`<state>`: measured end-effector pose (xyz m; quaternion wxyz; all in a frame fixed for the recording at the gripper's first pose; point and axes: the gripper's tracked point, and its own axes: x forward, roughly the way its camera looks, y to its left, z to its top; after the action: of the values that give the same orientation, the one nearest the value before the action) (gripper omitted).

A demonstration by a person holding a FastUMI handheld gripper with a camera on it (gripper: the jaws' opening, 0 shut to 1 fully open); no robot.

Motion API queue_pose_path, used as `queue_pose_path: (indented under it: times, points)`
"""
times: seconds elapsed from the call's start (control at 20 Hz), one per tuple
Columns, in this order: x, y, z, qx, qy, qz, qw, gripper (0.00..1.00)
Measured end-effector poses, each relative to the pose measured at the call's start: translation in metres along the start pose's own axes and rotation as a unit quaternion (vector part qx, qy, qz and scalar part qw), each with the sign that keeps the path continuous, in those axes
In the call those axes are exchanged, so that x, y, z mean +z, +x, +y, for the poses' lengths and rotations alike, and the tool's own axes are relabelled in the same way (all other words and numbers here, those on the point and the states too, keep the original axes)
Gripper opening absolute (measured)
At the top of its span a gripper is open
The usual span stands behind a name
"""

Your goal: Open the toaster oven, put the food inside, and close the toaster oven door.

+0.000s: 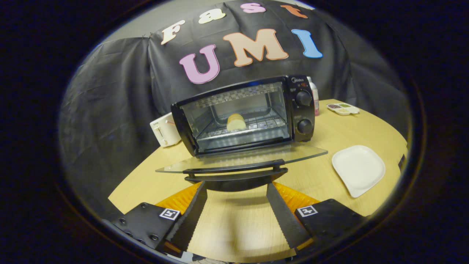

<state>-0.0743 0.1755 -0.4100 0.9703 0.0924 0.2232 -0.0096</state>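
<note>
1. The claw (236, 189) is spread wide and holds nothing; its two dark fingers (190, 216) have saw-toothed inner edges, orange ribbed backing and black plates with square markers.
2. The fingertips reach up to the door handle (236, 173), a curved black bar, from just below it. Whether they touch it I cannot tell.
3. The door (242, 157) is a clear glass pane, swung fully down and lying nearly flat above the table (234, 220).
4. Beyond it the oven (243, 115) stands open: a black boxy shell, a shiny metal cavity, a wire rack, and two round black knobs (303, 98) on its right panel.
5. The food (236, 122), a pale yellow rounded piece, sits on the rack inside.
6. A white square plate (359, 168) with rounded corners lies to the right of the door, apart from it.
7. A white toaster (165, 130) stands just left of the oven; a small divided tray (343, 108) lies far right, and a bottle (314, 95) peeks out behind the oven.
8. The table is light wood grain with a curved edge; wrinkled black cloth backs it.
</note>
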Motion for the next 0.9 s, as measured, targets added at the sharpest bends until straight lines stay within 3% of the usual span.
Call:
queue_pose_path:
  times: [0.55,0.75,0.9]
  points:
    - [0.116,0.061,0.004,-0.008,-0.039,-0.100,0.994,1.00]
    - [0.134,0.085,-0.002,-0.015,-0.033,-0.107,0.994,1.00]
    - [0.138,0.091,0.005,0.003,-0.022,-0.105,0.994,1.00]
